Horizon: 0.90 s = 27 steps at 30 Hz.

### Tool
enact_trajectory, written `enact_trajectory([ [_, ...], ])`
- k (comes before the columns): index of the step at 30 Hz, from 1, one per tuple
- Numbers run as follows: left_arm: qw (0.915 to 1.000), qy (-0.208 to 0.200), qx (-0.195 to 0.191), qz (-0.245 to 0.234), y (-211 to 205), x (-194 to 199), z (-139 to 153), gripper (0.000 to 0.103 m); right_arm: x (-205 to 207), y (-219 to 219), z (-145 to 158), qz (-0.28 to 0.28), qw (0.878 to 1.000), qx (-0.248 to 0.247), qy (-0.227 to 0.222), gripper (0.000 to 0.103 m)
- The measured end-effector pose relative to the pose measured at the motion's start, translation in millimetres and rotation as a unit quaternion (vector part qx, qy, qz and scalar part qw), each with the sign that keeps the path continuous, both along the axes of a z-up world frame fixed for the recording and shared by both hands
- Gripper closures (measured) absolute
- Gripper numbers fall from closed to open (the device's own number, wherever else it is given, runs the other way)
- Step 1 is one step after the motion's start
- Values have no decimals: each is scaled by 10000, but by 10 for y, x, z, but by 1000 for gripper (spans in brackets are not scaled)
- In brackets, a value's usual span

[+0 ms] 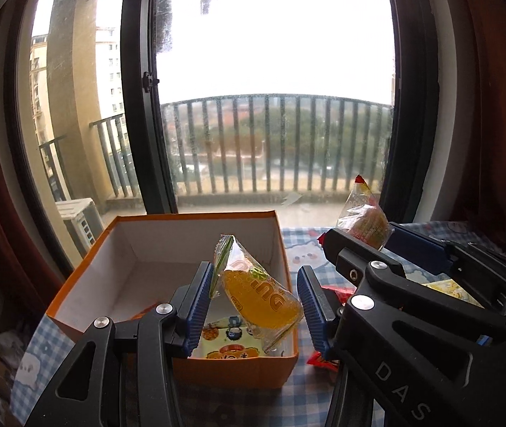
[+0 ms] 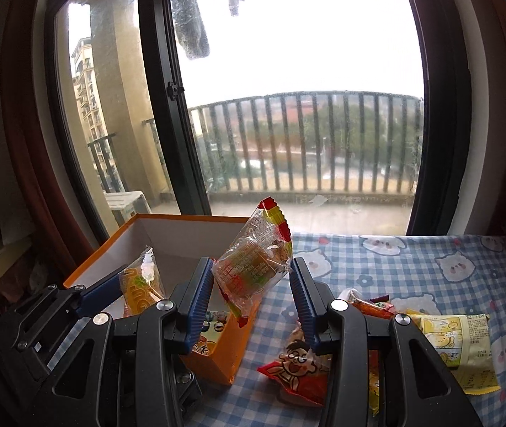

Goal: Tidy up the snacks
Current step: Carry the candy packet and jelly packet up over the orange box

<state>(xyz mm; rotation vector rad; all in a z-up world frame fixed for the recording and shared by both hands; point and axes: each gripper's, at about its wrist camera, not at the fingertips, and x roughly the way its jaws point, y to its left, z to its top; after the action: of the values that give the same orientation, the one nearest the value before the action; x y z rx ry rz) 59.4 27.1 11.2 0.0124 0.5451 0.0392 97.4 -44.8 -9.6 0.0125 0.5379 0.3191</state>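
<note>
The left hand-held gripper [image 1: 256, 297] is clamped on an orange jelly pack [image 1: 260, 299] hanging over the box [image 1: 196, 219]; the right hand-held gripper [image 2: 253, 288] is clamped on a clear snack pack [image 2: 253, 267] just beside the box's right wall. Clear the rim before letting go, one pack at a time. The box's far half is bare; loose snacks [image 2: 299, 366] crowd the desk [image 2: 413, 277] to its right.

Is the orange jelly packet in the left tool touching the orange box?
Cannot tell. In the left wrist view the orange jelly packet hangs from the left tool over the orange box, but its lower corner overlaps the box's near wall, so no gap shows.
</note>
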Motion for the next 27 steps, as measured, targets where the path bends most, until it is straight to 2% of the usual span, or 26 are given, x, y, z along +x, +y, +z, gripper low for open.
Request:
enact_trajectory([
  [11,9987,80,-141,479,476,278,-38,54,390,530,-80,261,9995,-120,90,56],
  [15,9975,121,-108,687,671,397,-10,54,553,727,-95,413,9990,-12,154,56],
  [22,9924,579,-336,1033,981,671,-182,53,955,1062,-257,523,9970,194,536,56],
  [27,9880,870,-386,1216,1185,820,-290,52,1158,1283,-434,519,9941,96,944,56],
])
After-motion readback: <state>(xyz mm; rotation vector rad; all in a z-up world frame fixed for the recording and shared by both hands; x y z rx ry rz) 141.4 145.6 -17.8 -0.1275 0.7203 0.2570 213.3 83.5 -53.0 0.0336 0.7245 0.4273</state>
